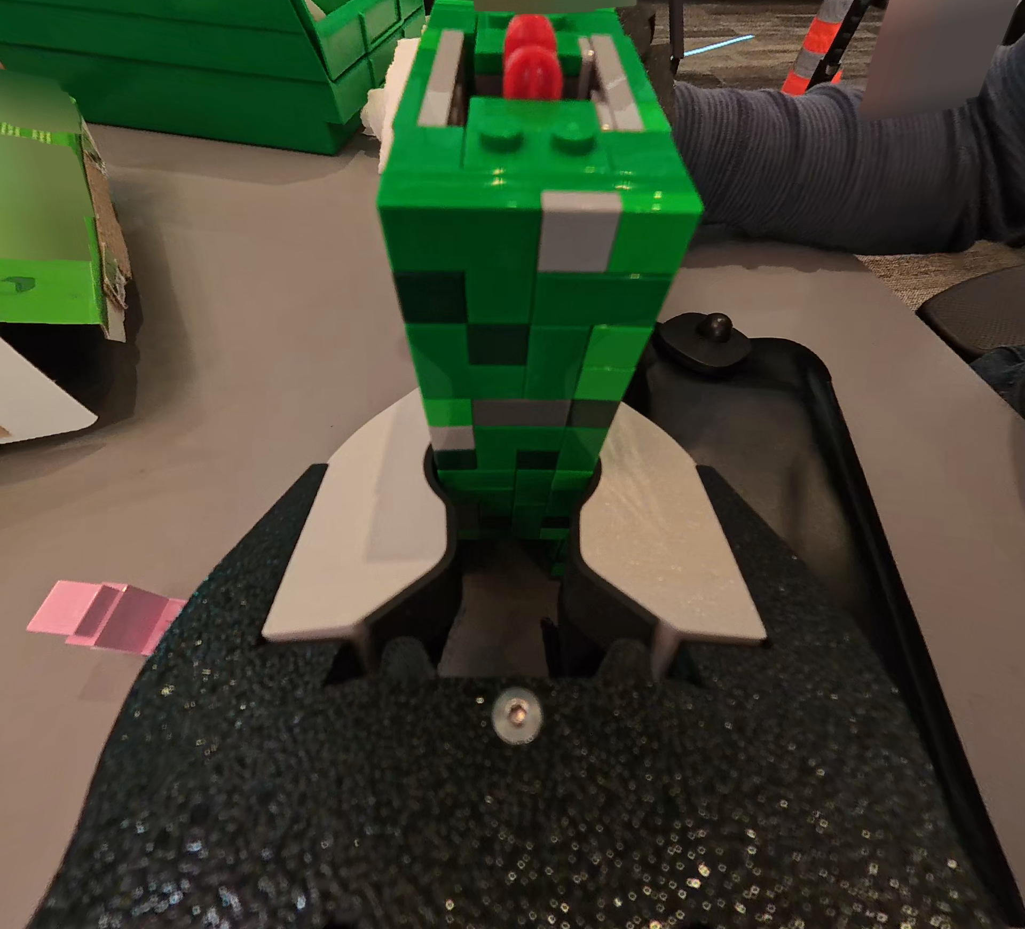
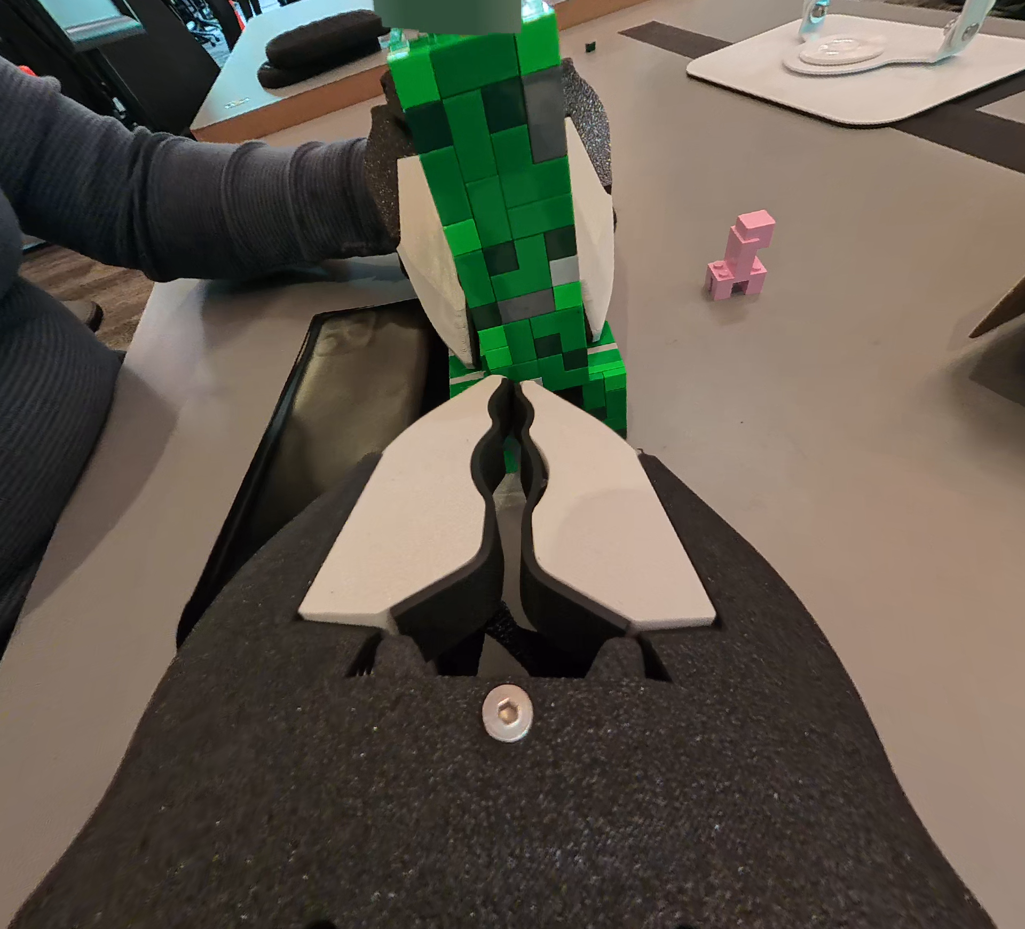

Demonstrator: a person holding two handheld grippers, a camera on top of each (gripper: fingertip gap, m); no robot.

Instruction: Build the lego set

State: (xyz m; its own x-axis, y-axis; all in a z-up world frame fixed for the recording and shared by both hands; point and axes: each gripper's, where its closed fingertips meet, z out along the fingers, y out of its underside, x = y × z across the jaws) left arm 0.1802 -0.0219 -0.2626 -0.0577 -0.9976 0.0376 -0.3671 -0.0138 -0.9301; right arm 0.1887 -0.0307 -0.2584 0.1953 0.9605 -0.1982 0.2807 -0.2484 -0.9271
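Note:
A tall green lego tower (image 1: 532, 325) with dark green and grey patches stands upright on the grey table. Its open top shows red round pieces (image 1: 532, 62) between grey tiles. My left gripper (image 1: 521, 420) is shut on the tower's lower body, one finger on each side. In the right wrist view the tower (image 2: 499, 170) stands on its wider feet, with the left gripper (image 2: 529, 342) clamped around it from behind. My right gripper (image 2: 511, 385) is shut and empty, its tips just in front of the tower's base.
A black tray (image 1: 776, 458) lies beside the tower, also in the right wrist view (image 2: 344, 375). Green bins (image 1: 194, 15) and a green box (image 1: 44, 214) are at the left. Pink clear pieces (image 1: 105, 616) lie near. A pink lego figure (image 2: 740, 259) and white stand (image 2: 865, 65) are at the right. A person's sleeve (image 2: 166, 192) rests on the table's edge. Both grippers' tips are close together, under 4 cm apart.

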